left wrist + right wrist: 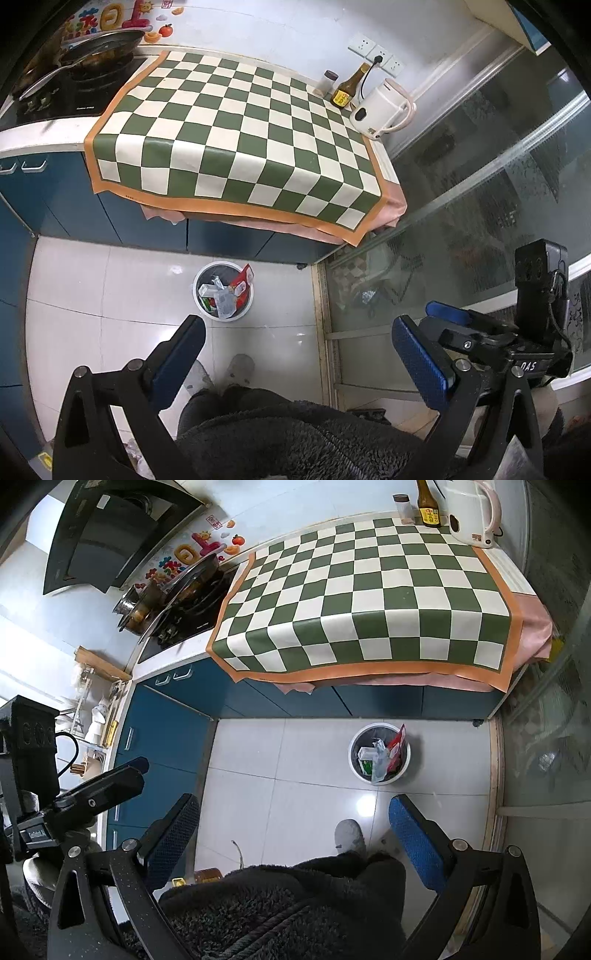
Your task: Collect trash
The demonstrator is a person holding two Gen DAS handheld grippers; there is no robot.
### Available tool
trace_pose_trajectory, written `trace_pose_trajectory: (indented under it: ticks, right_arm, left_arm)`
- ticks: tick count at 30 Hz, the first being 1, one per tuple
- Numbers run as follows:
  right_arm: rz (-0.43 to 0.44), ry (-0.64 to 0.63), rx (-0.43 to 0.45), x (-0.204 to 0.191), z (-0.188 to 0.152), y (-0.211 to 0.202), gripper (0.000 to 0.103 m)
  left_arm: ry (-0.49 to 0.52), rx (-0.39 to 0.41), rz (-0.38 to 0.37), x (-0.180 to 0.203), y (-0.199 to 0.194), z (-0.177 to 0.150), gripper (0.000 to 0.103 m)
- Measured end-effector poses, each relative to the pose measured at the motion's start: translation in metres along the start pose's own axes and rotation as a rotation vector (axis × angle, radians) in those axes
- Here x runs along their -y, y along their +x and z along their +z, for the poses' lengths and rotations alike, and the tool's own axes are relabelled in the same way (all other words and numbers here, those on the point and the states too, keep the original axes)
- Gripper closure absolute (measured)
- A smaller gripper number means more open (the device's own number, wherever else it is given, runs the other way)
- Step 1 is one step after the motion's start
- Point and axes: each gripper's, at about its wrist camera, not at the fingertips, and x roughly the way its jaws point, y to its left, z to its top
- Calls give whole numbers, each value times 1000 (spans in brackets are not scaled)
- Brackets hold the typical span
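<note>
A round white trash bin [199, 295] stands on the tiled floor below the counter; it holds a red wrapper [242, 282], clear plastic and a green-and-white carton. It also shows in the right wrist view [354, 764]. My left gripper [299, 343] is open and empty, held high above the floor, nearer me than the bin. My right gripper [293, 823] is open and empty at about the same height. The right gripper also shows in the left wrist view [448, 314], at the right. The green-and-white checked cloth [236, 136] on the counter bears no trash.
A white kettle [376, 107], a brown sauce bottle [349, 86] and a small jar [327, 81] stand at the counter's back right. A pan [99, 46] sits on the stove at left. Blue cabinets [55, 199] run below. A glass sliding door [480, 184] is at right.
</note>
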Motion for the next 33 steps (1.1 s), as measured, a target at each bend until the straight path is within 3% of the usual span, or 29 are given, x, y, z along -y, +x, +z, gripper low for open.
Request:
trace_pose_trajectory:
  ticks: [33]
  right_arm:
    - [-10,28,-2,3,-2,3,0]
  left_arm:
    - [32,-32,-18,11,19,9,0]
